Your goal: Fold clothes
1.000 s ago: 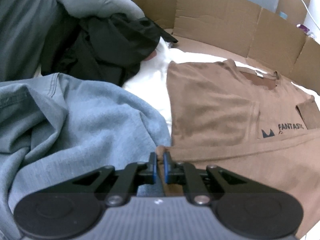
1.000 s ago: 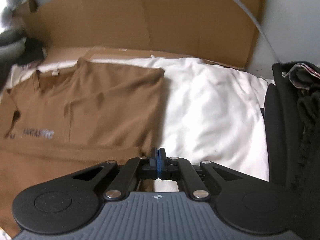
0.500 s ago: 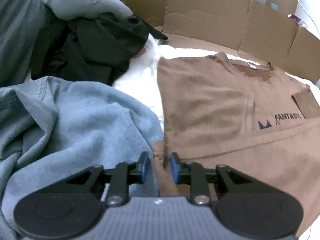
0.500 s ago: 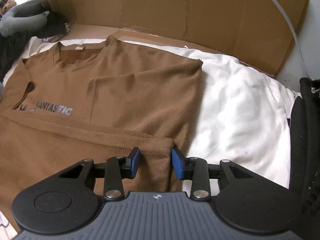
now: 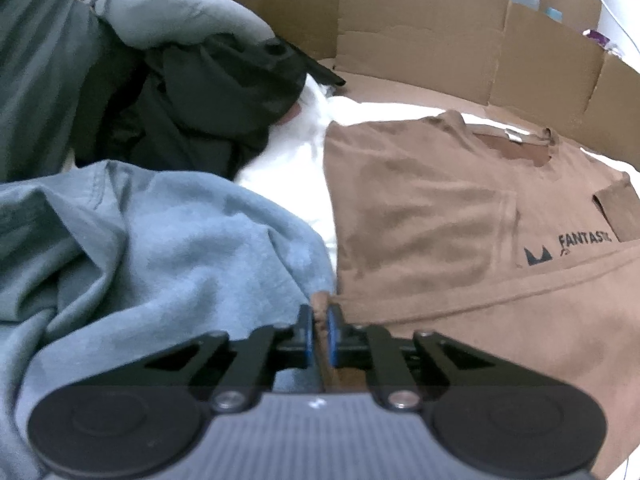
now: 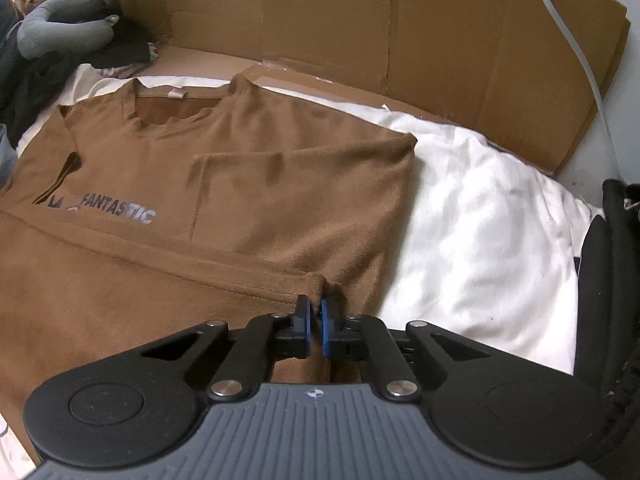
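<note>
Left tongs (image 5: 319, 322) and right tongs (image 6: 314, 330), nearest the cameras, each clenched on a bottom corner of the brown T-shirt (image 5: 432, 208), a tuft of brown cloth pinched between the blue pads; the hem is doubled up over the lower body, the fold edge running just below the "FANTASTIC" print (image 6: 116, 210); the shirt lies flat, sleeves folded inward, collar at the far end, on a white sheet (image 6: 472, 208); a blue-grey garment (image 5: 140, 240) is heaped just beside the left tongs, touching the shirt's corner; beyond it a black garment (image 5: 212, 100) and a grey cushion (image 5: 168, 20); cardboard panels (image 6: 320, 20) wall the far side; a dark object (image 6: 608, 280) borders the sheet at right.
</note>
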`<act>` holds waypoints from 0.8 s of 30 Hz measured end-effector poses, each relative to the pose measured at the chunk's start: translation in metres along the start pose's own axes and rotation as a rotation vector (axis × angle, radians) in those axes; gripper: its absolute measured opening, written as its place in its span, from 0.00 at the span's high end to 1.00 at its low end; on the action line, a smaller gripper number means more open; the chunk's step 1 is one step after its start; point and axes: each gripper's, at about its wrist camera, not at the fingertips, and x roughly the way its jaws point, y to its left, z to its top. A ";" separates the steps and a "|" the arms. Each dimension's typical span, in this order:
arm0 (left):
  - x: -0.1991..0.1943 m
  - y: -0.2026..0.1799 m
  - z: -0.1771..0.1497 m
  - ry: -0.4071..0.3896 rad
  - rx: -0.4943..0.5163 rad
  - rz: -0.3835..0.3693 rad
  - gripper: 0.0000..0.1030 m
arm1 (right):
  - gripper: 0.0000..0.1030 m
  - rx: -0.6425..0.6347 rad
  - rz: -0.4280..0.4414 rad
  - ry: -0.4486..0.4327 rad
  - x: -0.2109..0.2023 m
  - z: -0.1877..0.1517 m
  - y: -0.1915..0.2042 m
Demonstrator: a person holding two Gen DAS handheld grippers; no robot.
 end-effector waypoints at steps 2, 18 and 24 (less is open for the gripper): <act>-0.009 -0.001 0.002 -0.012 -0.004 0.002 0.93 | 0.98 0.007 -0.003 -0.015 -0.008 0.001 -0.001; -0.051 -0.012 0.036 -0.103 -0.038 0.050 0.94 | 0.99 0.127 -0.055 -0.152 -0.060 0.013 -0.020; -0.033 -0.020 0.043 -0.056 0.011 0.084 0.94 | 0.99 0.101 -0.074 -0.143 -0.056 0.017 -0.020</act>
